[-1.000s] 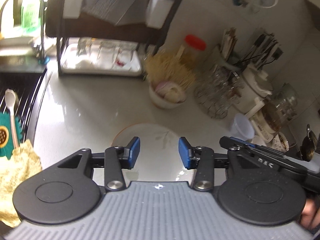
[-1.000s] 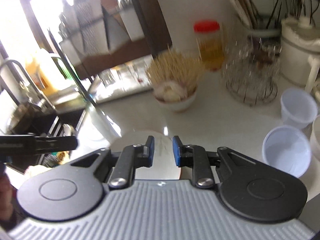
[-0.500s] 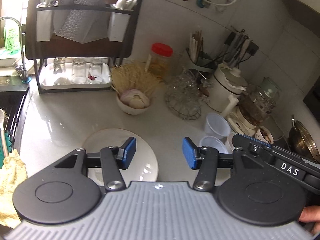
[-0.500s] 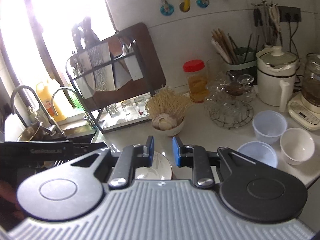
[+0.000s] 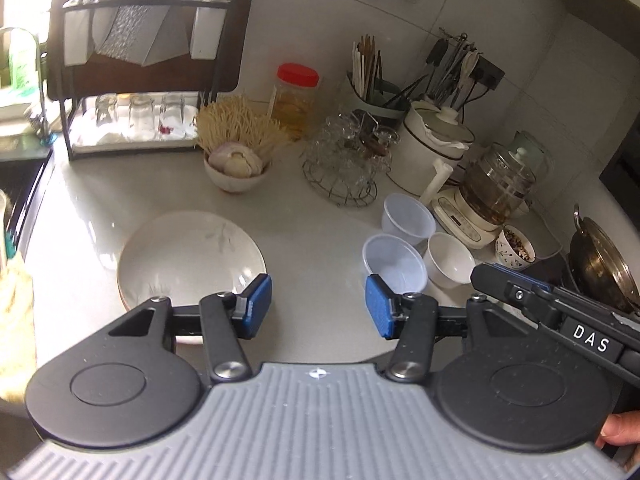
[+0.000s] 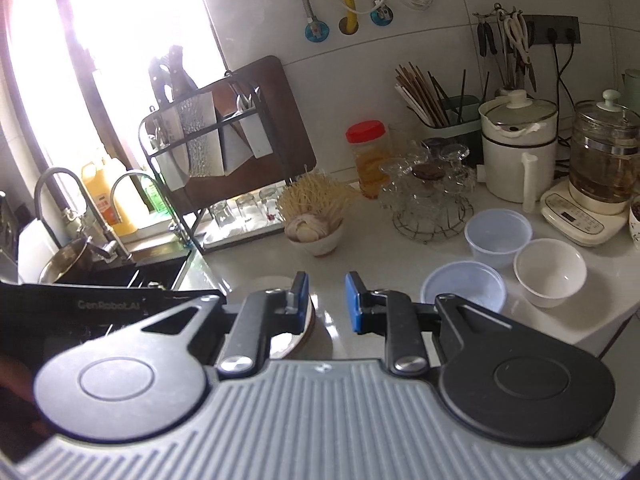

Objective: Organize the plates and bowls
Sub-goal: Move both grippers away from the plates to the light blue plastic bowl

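Note:
A white plate (image 5: 188,256) with a faint leaf print lies flat on the pale counter, just beyond my left gripper's left finger. My left gripper (image 5: 318,310) is open over bare counter, holding nothing. Two clear plastic bowls (image 5: 394,258) (image 5: 408,218) and a white ceramic bowl (image 5: 450,260) stand to the right. In the right wrist view my right gripper (image 6: 327,300) has a narrow gap between its pads, empty, with the plate (image 6: 298,334) partly hidden behind its left finger. The plastic bowls (image 6: 462,286) (image 6: 498,236) and the white bowl (image 6: 550,272) sit ahead to the right.
A bowl of garlic (image 5: 236,168) with dry noodles stands mid-counter, a wire basket of glassware (image 5: 344,160) beside it. A black dish rack (image 5: 136,80) is at the back left, the sink (image 6: 120,268) to the left. Appliances (image 5: 492,196) and a wok (image 5: 600,264) crowd the right.
Both grippers have drawn back and up from the plate, which stays on the counter. The left jaws stand wider. The bowls on the right have come into view.

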Motion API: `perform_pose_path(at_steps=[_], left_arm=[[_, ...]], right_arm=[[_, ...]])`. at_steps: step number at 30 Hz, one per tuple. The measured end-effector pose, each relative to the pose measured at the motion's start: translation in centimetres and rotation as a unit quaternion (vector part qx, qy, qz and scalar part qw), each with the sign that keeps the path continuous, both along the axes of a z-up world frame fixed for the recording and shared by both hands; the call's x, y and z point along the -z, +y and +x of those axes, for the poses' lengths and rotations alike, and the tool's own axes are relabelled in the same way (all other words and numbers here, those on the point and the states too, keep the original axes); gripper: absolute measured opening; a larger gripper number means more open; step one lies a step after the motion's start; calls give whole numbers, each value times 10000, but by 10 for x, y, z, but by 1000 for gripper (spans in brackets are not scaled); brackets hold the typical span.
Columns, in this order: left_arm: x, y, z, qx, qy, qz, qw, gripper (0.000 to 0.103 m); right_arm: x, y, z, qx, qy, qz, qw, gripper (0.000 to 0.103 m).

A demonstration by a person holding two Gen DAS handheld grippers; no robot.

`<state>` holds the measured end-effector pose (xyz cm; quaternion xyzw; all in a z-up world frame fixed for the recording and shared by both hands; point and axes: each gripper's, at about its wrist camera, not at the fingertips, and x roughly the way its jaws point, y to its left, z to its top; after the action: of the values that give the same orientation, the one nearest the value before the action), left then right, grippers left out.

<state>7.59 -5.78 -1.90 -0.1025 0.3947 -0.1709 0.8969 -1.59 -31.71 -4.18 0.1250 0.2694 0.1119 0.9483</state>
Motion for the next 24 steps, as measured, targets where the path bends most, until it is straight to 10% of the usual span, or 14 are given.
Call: perform_pose_path(at_steps=[24], left_arm=[[39, -92, -26, -220, 615, -54, 9979, 58]], right_arm=[[39, -86, -25, -129, 655, -41, 9978, 24]])
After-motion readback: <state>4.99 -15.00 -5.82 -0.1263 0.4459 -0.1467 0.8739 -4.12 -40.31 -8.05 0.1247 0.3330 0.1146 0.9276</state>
